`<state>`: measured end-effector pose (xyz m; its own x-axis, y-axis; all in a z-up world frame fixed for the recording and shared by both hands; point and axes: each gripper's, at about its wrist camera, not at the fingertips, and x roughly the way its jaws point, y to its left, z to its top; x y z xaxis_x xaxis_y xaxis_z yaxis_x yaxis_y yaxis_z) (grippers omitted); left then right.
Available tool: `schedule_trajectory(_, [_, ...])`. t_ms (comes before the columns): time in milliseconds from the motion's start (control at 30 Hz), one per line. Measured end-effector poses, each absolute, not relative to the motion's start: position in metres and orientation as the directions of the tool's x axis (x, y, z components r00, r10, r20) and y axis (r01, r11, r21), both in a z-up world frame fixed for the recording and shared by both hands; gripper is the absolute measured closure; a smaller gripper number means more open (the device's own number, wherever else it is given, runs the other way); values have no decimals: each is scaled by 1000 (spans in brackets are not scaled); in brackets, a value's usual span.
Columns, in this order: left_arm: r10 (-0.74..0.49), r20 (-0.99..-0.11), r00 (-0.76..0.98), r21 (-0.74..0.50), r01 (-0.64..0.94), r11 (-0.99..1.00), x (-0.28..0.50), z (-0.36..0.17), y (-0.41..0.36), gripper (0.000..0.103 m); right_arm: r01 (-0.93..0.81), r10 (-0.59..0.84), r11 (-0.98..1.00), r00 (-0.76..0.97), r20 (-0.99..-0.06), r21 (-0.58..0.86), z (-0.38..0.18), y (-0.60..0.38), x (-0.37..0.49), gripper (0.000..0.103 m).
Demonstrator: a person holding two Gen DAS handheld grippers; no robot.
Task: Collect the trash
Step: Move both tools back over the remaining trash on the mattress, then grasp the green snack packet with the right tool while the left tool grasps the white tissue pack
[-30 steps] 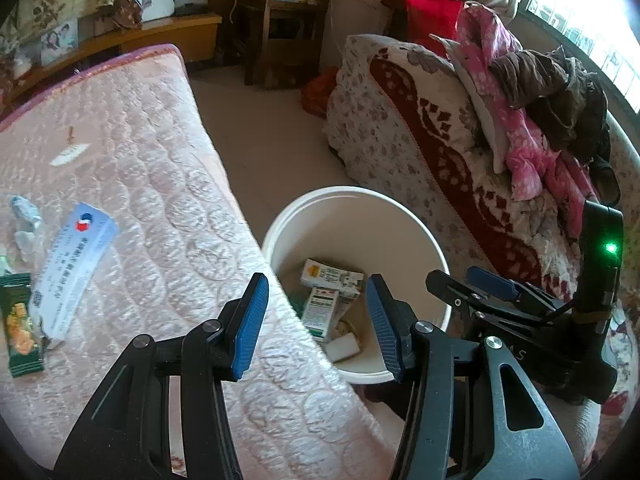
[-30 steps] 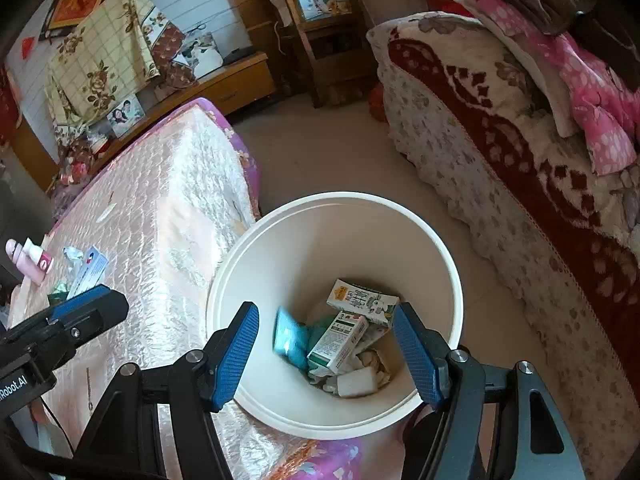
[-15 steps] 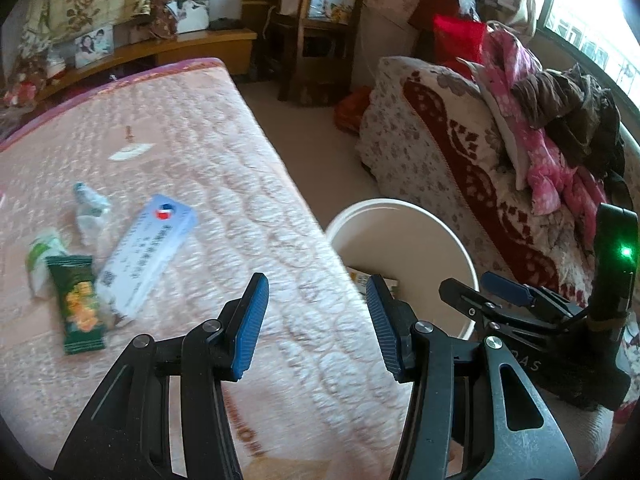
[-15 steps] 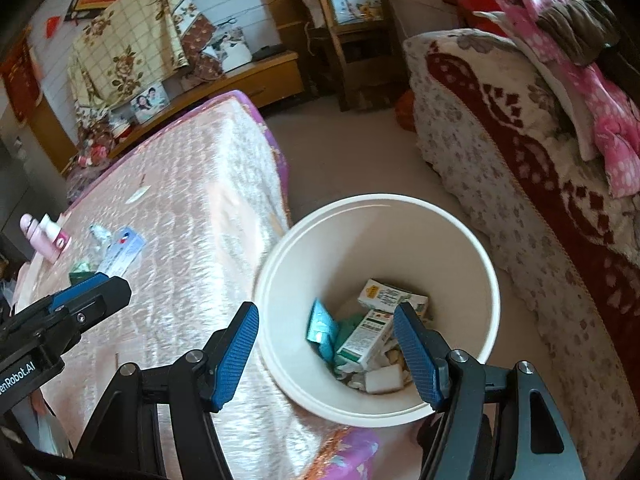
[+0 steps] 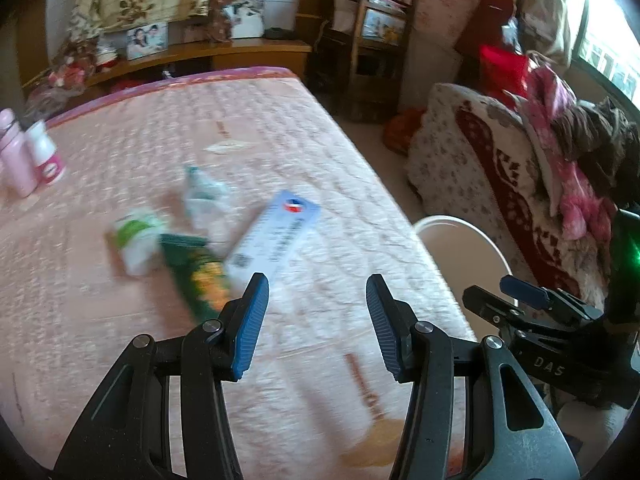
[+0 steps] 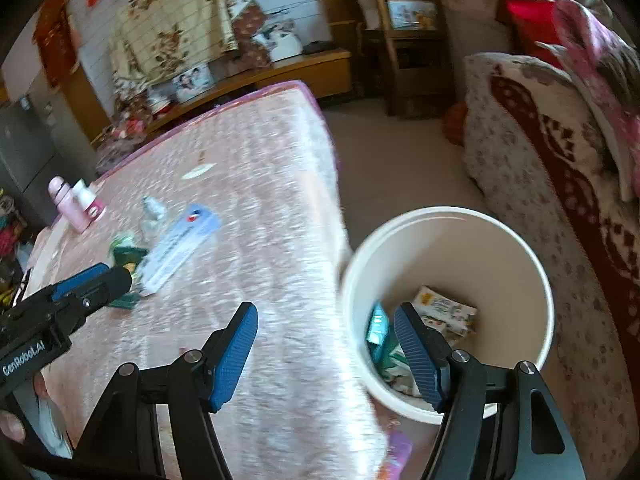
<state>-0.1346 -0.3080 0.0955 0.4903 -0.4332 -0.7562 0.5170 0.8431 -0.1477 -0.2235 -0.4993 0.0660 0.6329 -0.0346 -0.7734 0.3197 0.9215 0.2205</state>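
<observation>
**Both grippers swung from bin to bed; trash still on the quilt**

Both views have shifted left since a second ago: then the left wrist view looked into the white round plastic bucket (image 6: 448, 240), and now only a sliver of its rim shows there, at the right edge of the bed. The pink quilted bed cover (image 5: 280, 128) fills most of that view.

Left gripper (image 5: 316, 322): blue-padded jaws stand apart with nothing between them, above the near part of the quilt. Right gripper (image 6: 326, 354): jaws likewise apart and empty, straddling the bed's right edge and the bucket's left rim (its right finger overlaps the bucket opening in the picture).

Trash remaining on the quilt, clustered left of centre and just beyond the left gripper's left finger:
- long white-and-blue flat carton (image 5: 276, 236), lying diagonally;
- dark green snack wrapper with orange print (image 5: 196, 276), touching the carton's near-left end;
- crumpled white-and-green packet (image 5: 138, 238), left of the wrapper;
- crumpled pale wrapper with teal marks (image 5: 202, 196), farther back.

Motion blur prevents finer reading of these items.

In the bucket: a printed small white carton (image 6: 444, 314) and a teal packet (image 6: 378, 326) lie at the bottom.

At the far left of the quilt stand a pink bottle (image 5: 16, 156) and a white jar with pink label (image 5: 46, 154), side by side.
</observation>
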Motion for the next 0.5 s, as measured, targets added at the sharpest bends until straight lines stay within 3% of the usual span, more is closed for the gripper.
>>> schedule_trajectory(500, [-275, -798, 537, -128, 295, 947, -80, 77, -183, 54, 74, 182, 955, 621, -763, 288, 67, -410, -171, 32])
